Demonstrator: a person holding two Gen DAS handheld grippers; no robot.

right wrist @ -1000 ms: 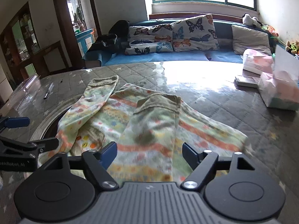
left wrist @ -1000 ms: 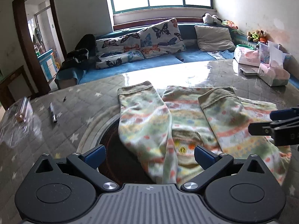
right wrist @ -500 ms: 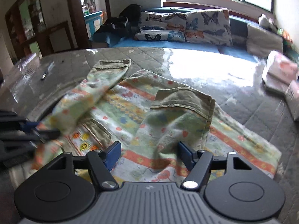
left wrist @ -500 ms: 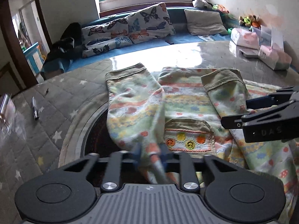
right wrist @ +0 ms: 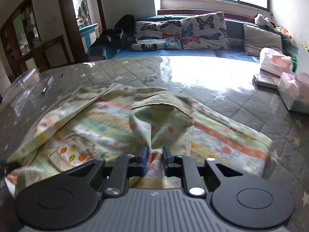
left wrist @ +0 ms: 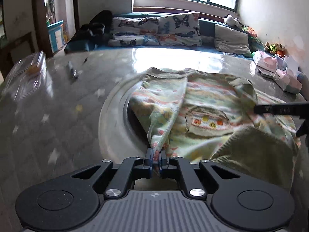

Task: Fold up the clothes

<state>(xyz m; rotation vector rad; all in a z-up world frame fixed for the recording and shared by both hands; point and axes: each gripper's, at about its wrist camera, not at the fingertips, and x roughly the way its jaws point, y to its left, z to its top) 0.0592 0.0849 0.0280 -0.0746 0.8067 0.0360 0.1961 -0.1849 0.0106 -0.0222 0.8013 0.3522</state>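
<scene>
A pastel striped child's top [left wrist: 208, 112] lies on the quilted table cover, both sleeves folded inward and a pocket with coloured dots [left wrist: 208, 119] facing up. My left gripper [left wrist: 154, 160] is shut on the near end of the left sleeve, which rises in a taut ridge from the fingers. My right gripper [right wrist: 154, 154] has its jaws closing, with a bunched fold of the right sleeve [right wrist: 162, 123] squeezed between the blue pads. A finger of the right gripper [left wrist: 278, 109] reaches in from the right edge of the left wrist view.
Pink tissue packs [right wrist: 274, 61] and a flat box [right wrist: 264, 80] sit at the table's far right. A pen [left wrist: 72, 71] and a clear plastic box [left wrist: 29, 71] lie far left. A round rim [left wrist: 114, 112] runs under the garment. A sofa with butterfly cushions [right wrist: 181, 32] stands behind.
Both grippers went from wide open to closed on the sleeves, left first. The left gripper has swung sideways with its sleeve pulled taut; the right one has sunk slightly onto the cloth.
</scene>
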